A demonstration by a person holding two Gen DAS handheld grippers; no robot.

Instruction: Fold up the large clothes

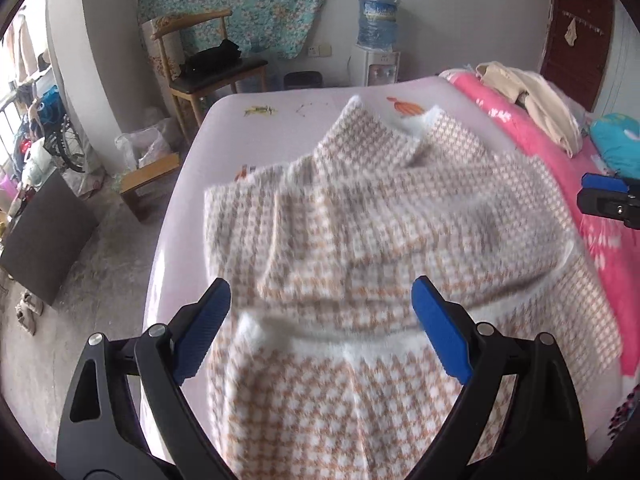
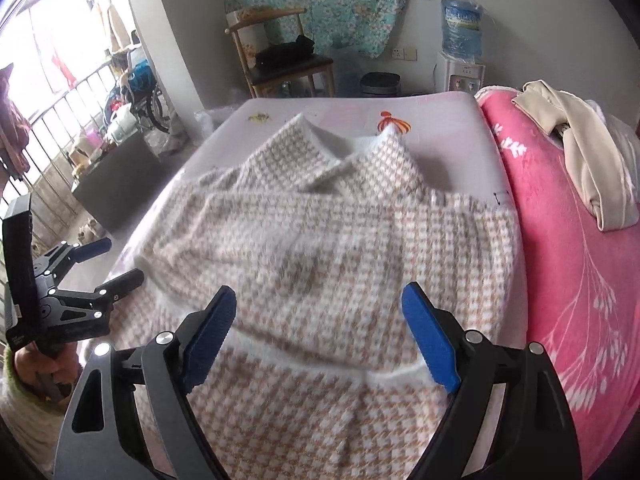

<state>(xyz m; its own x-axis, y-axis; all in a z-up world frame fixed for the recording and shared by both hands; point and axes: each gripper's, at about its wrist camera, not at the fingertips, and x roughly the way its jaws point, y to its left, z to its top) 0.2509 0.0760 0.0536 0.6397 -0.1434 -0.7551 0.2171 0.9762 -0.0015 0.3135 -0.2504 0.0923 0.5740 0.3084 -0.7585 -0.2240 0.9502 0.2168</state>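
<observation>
A tan-and-white houndstooth knit jacket [image 1: 380, 216] lies on the pale bed sheet [image 1: 280, 104], collar at the far end, sleeves folded across the body. It also shows in the right wrist view [image 2: 340, 240]. My left gripper [image 1: 322, 300] is open and empty, hovering above the jacket's near part and white trim. My right gripper [image 2: 320, 308] is open and empty, also above the near part. The right gripper's tip shows at the right edge of the left wrist view [image 1: 608, 196]. The left gripper shows at the left of the right wrist view [image 2: 108, 264], beside the jacket's left edge.
A pink blanket [image 2: 568, 264] with a beige garment [image 2: 588, 152] on it lies along the bed's right side. A wooden chair [image 2: 280, 56] with a dark item and a water dispenser [image 2: 460, 52] stand beyond the bed. Clutter and a railing [image 2: 80, 100] fill the left.
</observation>
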